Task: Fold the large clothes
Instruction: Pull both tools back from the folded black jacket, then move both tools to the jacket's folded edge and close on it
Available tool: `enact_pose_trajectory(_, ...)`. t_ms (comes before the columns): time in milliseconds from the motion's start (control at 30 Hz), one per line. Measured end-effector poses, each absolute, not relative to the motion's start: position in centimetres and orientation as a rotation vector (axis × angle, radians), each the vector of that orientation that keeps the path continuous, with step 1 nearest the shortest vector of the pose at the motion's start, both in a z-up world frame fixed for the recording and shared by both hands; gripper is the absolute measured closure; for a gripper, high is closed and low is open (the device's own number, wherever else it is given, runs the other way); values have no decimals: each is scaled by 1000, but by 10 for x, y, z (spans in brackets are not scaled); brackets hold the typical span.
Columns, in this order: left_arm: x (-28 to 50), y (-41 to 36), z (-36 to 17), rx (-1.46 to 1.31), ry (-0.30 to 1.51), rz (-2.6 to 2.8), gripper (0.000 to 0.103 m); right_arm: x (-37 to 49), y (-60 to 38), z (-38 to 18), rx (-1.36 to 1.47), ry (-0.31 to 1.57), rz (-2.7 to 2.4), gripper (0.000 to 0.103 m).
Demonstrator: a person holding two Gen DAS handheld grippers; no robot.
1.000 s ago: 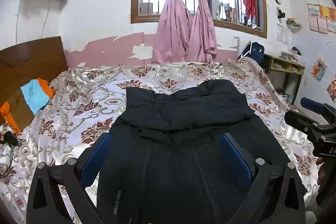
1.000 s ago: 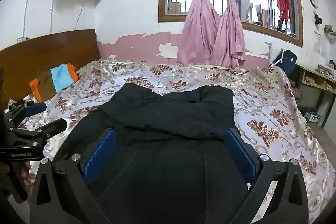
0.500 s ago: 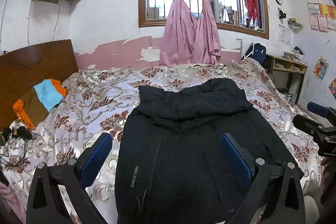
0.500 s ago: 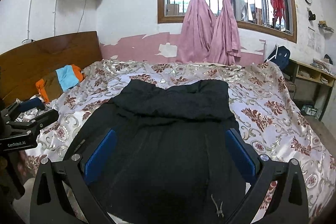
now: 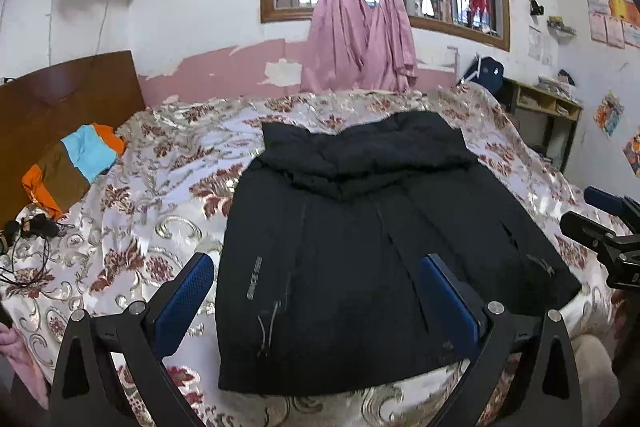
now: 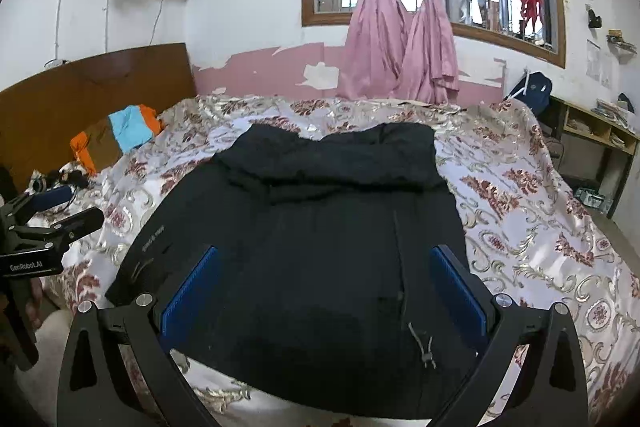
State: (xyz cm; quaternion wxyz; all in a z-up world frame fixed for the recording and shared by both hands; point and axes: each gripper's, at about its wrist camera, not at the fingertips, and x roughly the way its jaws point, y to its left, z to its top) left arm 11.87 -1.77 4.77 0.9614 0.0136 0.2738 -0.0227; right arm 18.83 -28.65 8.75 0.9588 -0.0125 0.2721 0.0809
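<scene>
Currently my left gripper (image 5: pixel 316 291) and right gripper (image 6: pixel 324 285) both hang spread wide, gripping nothing, above the black jacket (image 5: pixel 360 247) lying flat on the bed (image 5: pixel 160 195).

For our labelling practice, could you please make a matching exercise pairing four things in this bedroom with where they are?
Things:
1. black jacket
2. orange, brown and blue garment
3. pink curtains
4. blue backpack

Places:
A. knotted in front of the window
B. against the wall beside the wooden shelf unit
C. spread flat in the middle of the bed
D. by the headboard

Pairs: 1-C, 2-D, 3-A, 4-B
</scene>
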Motion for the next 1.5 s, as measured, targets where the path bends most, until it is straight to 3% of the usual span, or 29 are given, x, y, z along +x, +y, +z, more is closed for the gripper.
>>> enact_pose_trajectory(1100,85,-2,-39,164,758,-44,0,158,-285,12,-194,882,182,2)
enact_pose_trajectory(1500,96,-17,-66,238,764,9,0,172,-272,-27,-427,1010,32,2)
